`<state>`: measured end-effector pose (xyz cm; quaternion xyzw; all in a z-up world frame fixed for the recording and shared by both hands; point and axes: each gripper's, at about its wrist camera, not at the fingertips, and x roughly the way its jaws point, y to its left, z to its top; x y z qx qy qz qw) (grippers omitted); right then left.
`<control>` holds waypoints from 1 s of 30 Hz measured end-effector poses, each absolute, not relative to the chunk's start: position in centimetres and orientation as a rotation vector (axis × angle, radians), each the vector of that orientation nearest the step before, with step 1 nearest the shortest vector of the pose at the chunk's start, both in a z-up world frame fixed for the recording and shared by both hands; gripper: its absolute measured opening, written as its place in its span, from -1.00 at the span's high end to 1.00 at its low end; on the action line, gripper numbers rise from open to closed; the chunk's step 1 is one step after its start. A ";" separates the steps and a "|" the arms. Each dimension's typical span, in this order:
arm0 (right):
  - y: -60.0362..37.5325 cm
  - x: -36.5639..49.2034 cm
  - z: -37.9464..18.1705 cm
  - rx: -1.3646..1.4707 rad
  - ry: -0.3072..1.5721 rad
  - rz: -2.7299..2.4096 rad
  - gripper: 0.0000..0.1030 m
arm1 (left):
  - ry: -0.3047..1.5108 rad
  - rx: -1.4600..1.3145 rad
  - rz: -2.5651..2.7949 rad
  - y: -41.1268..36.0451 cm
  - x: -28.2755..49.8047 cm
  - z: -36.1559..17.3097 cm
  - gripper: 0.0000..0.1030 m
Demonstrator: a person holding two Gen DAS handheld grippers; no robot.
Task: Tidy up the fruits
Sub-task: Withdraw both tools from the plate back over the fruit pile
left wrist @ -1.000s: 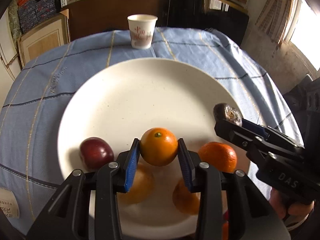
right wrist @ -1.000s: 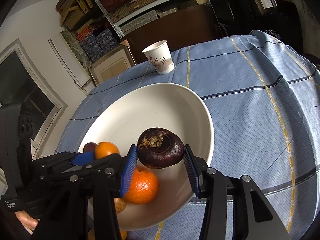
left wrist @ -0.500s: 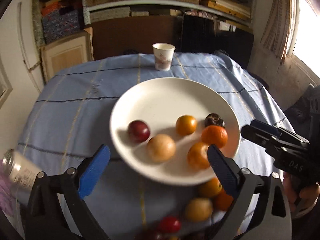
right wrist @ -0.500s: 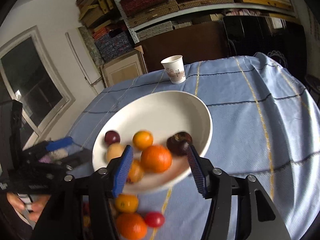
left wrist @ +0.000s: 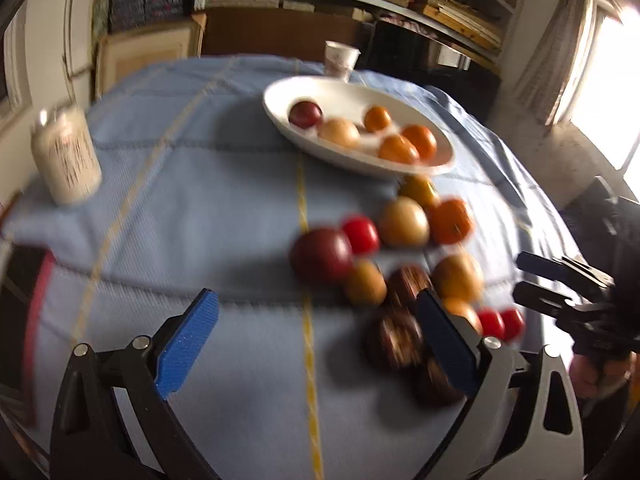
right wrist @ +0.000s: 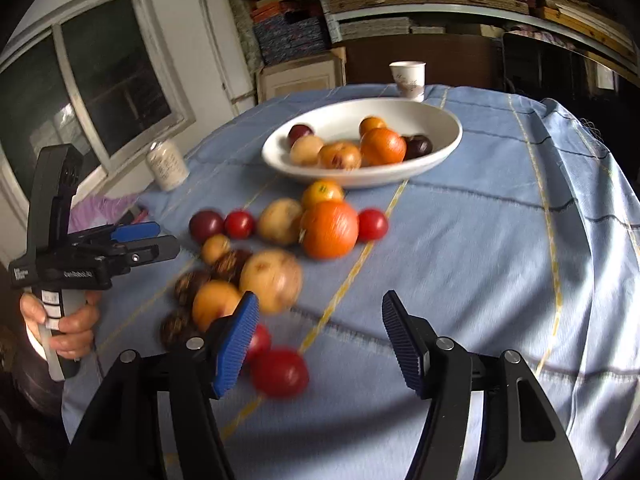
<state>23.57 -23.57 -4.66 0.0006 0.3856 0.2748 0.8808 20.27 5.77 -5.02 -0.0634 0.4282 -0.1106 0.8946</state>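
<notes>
A white plate (right wrist: 440, 148) holds several fruits, among them a small orange (right wrist: 372, 124) and a dark wrinkled fruit (right wrist: 418, 146). In the left wrist view the plate (left wrist: 280, 104) sits far back. Nearer me, a loose pile of fruits lies on the blue cloth, with a big orange (right wrist: 330, 230) and a dark red fruit (left wrist: 322, 254) in it. My left gripper (left wrist: 316, 340) is wide open and empty, left of the pile. My right gripper (right wrist: 320, 344) is empty, its jaws opening; a red fruit (right wrist: 280, 372) lies on the cloth by its left pad. Each gripper shows in the other's view: left gripper (right wrist: 160, 240), right gripper (left wrist: 560, 284).
A pale can (left wrist: 66, 156) stands on the cloth at the left. A paper cup (right wrist: 408, 74) stands behind the plate. The round table drops away on the right, and shelves and boxes line the back wall. A person's hand (right wrist: 68, 320) holds the left gripper.
Both grippers let go of their fruits, the small orange and the dark fruit, which now lie in the plate. Both opened and pulled back toward me, bringing the loose pile into view.
</notes>
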 end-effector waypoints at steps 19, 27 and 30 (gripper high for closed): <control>-21.6 20.7 -5.5 -0.139 0.843 0.625 -0.30 | 0.878 0.095 -0.325 1.6 15.9 -5.3 -0.88; -21.3 20.8 -5.6 -0.153 0.854 0.644 0.02 | 0.830 0.131 -0.358 1.2 14.9 -4.7 -0.88; -21.5 20.9 -5.7 -0.142 0.862 0.642 0.03 | 0.828 0.131 -0.363 1.1 14.8 -4.7 -0.88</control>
